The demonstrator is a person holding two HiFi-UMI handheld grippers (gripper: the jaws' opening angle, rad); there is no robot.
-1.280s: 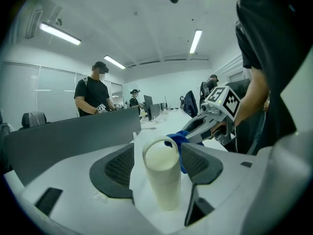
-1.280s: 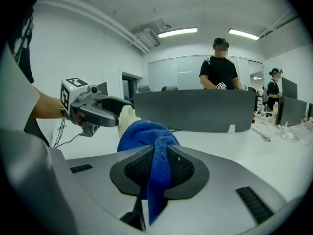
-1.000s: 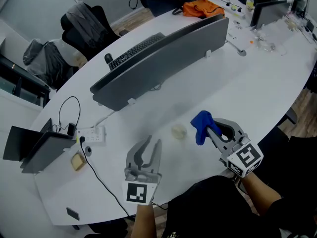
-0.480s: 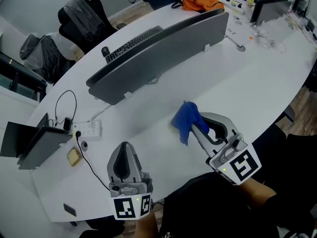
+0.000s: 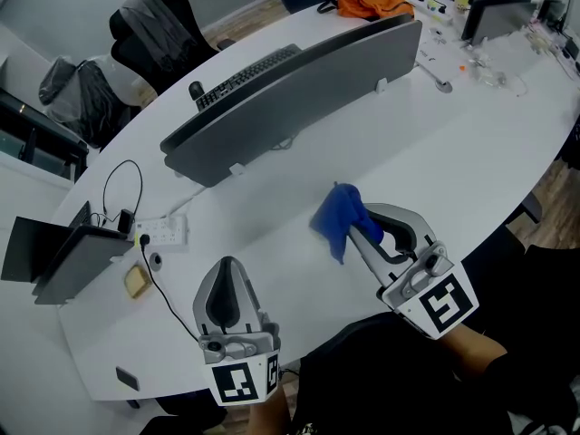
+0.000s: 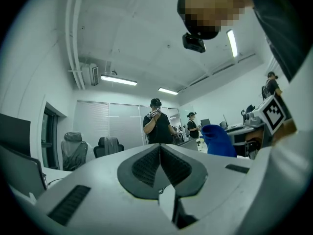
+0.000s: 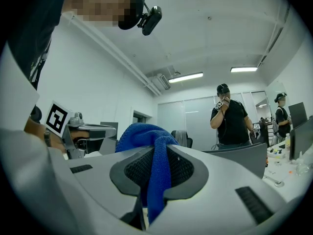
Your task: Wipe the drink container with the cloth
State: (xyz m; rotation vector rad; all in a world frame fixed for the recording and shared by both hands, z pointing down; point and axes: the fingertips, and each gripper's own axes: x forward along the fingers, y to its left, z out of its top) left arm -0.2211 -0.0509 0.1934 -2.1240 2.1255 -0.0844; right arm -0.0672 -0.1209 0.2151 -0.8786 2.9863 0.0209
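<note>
My right gripper [image 5: 356, 231] is shut on a blue cloth [image 5: 337, 217], which bunches above the jaws and hangs over the white table [image 5: 471, 143]. In the right gripper view the blue cloth [image 7: 155, 166] runs down between the ribbed pads. My left gripper [image 5: 224, 275] is shut with nothing in it, raised near the table's front edge to the left of the cloth. In the left gripper view its jaws [image 6: 160, 150] meet in a closed seam and the cloth [image 6: 218, 141] shows at the right. No drink container shows in any view.
A long grey divider panel [image 5: 299, 98] crosses the table, with a keyboard [image 5: 249, 72] behind it. A power strip [image 5: 163, 234] with a black cable [image 5: 168, 302] and a dark box [image 5: 54, 261] lie at the left. An orange cloth [image 5: 367, 3] lies far back. People [image 6: 157, 124] stand in the room.
The left gripper has gone from open to shut and tipped upward. The right gripper carried the cloth leftward, over the spot where a small pale object lay. Little has moved in the last half second.
</note>
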